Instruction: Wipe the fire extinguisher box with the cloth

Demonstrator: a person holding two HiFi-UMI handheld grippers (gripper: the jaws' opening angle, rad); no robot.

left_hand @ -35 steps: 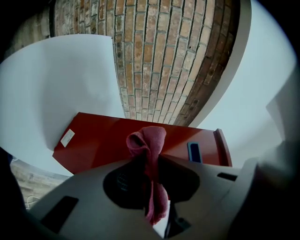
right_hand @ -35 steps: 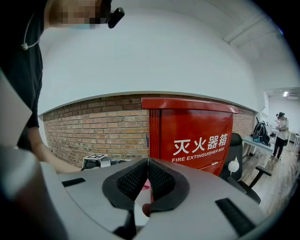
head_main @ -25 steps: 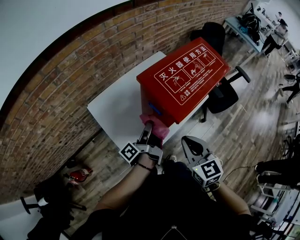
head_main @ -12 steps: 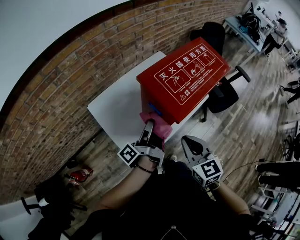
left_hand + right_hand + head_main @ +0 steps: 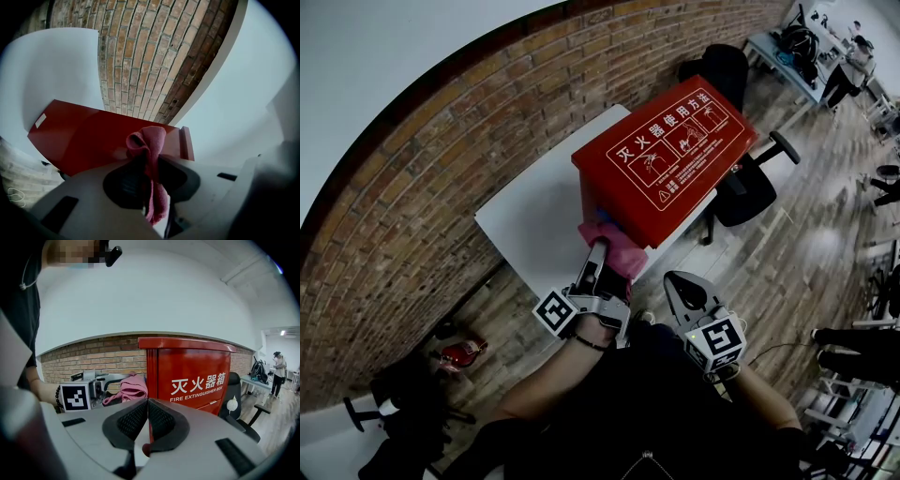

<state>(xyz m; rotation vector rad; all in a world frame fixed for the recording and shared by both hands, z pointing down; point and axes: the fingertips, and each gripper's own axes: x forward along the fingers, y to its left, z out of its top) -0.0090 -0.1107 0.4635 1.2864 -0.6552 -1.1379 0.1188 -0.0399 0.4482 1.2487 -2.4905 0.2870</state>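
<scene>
A red fire extinguisher box [image 5: 666,155] with white print on its lid stands on a white table [image 5: 534,220] against the brick wall. My left gripper [image 5: 598,255] is shut on a pink cloth [image 5: 617,246], and the cloth presses against the box's near left side. In the left gripper view the cloth [image 5: 149,150] bunches between the jaws against the red box [image 5: 84,140]. My right gripper [image 5: 675,292] hangs shut and empty below the table's edge. The right gripper view shows the box [image 5: 194,376], the cloth [image 5: 132,387] and the left gripper [image 5: 105,380].
A black office chair [image 5: 745,183] stands right of the table. A small red extinguisher [image 5: 461,352] lies on the wooden floor at the lower left. Desks and people fill the far right corner [image 5: 825,56]. The brick wall [image 5: 441,159] runs behind the table.
The left gripper with the cloth has shifted slightly up along the box's side. The right gripper has stayed put.
</scene>
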